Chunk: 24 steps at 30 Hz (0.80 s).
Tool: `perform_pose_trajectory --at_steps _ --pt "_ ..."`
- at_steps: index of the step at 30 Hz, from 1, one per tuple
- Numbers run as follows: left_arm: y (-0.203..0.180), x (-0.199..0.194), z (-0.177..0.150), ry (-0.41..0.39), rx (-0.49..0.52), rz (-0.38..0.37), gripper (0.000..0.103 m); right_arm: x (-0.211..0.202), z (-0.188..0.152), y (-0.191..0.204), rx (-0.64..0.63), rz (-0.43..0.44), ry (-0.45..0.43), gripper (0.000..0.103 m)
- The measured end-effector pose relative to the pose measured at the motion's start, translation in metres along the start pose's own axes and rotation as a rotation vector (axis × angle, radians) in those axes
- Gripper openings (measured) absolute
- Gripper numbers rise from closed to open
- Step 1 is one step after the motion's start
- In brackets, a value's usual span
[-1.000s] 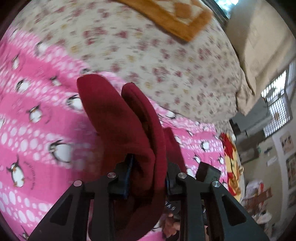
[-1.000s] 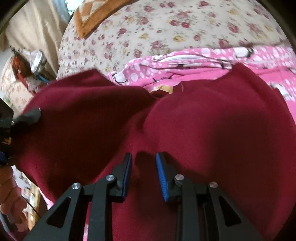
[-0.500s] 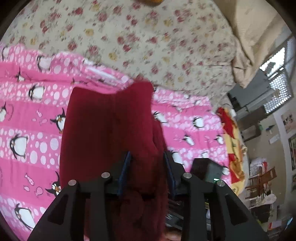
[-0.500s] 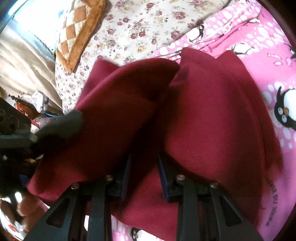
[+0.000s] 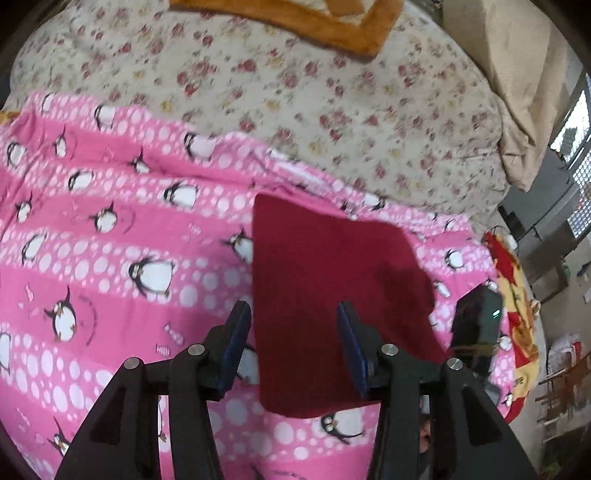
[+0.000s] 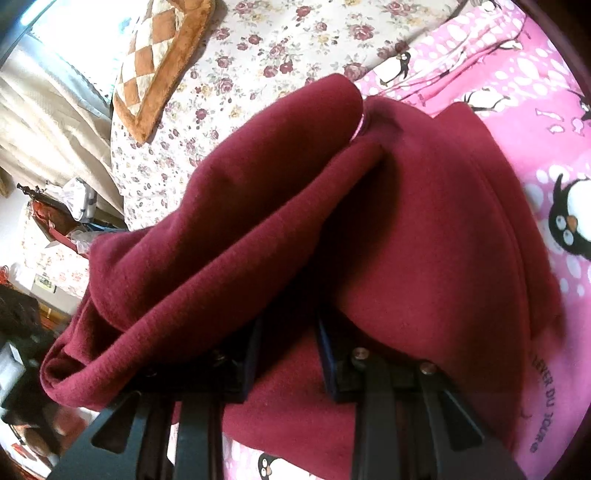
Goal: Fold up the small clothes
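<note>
A dark red garment lies folded flat on the pink penguin blanket. My left gripper is open and empty just above its near edge. In the right wrist view the same red garment fills the frame, with a thick fold draped over my right gripper. Its jaws stand a little apart with red cloth between and over them; the fingertips are partly hidden by the fold. The body of the right gripper shows at the cloth's right edge in the left wrist view.
A floral bedsheet lies beyond the blanket, with a brown checked cushion at the far edge, also in the right wrist view. The bed edge and room clutter are at the left of the right wrist view.
My left gripper has opened and let go of the red garment, which now lies flat on the blanket. The right gripper has lowered with the cloth still bunched over it.
</note>
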<state>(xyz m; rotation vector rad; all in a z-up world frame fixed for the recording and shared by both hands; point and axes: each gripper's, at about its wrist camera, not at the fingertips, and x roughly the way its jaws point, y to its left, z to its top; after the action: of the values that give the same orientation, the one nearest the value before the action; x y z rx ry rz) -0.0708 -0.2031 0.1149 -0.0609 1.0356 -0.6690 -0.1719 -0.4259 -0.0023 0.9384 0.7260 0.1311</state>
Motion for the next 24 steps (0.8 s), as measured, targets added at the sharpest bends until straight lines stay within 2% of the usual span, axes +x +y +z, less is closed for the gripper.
perform_pose_trajectory --at_steps 8,11,22,24 --pt "-0.014 0.019 -0.025 0.034 0.097 -0.016 0.027 -0.011 0.002 -0.001 0.04 -0.027 0.054 0.03" --pt "-0.014 0.027 -0.029 0.05 0.083 -0.039 0.027 -0.024 0.0 -0.006 0.069 -0.043 0.037 0.032" --pt "-0.009 0.033 -0.037 0.052 0.088 -0.082 0.027 -0.03 0.0 -0.01 0.135 -0.031 0.02 0.032" --pt "-0.008 0.036 -0.038 0.06 0.095 -0.083 0.027 -0.04 0.0 -0.013 0.161 -0.039 -0.001 0.039"
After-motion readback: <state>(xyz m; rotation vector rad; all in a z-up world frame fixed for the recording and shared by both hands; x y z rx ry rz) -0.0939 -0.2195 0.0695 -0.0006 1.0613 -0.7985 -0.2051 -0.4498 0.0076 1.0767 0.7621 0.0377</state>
